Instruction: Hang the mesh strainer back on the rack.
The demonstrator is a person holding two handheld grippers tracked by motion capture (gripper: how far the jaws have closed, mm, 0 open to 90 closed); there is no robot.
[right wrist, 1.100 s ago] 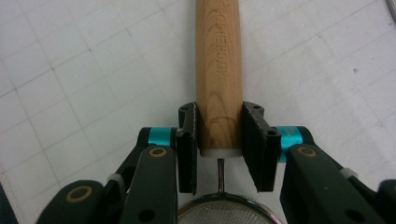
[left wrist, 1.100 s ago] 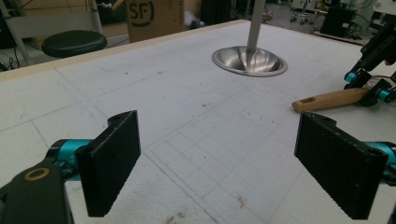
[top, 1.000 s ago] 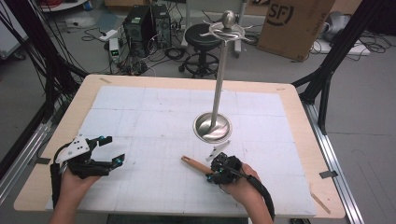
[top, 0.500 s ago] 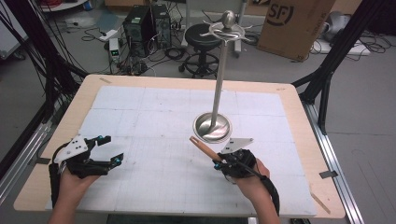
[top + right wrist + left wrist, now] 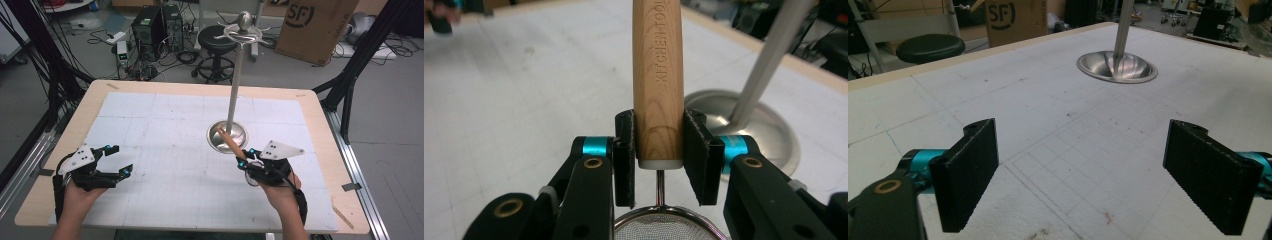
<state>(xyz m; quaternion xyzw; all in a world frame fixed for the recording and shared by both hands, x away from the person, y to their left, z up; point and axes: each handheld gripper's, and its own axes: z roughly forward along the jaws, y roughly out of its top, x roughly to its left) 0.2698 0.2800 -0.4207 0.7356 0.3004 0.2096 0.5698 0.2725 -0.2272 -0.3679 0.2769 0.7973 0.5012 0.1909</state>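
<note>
"KITCHEN TOOL" runs lengthwise along the wooden handle (image 5: 657, 75), stamped into the wood, just above where the right gripper (image 5: 658, 150) clamps it between its jaws; the letters may go on past the frame's top edge. "SF" stands in dark letters on the cardboard box (image 5: 315, 22), on the floor far beyond both grippers, also seen from the left gripper (image 5: 1015, 20).

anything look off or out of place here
Nothing stands out. The right gripper is shut squarely on the strainer's wooden handle, the left gripper is open over the mat, and the metal stand is upright.
</note>
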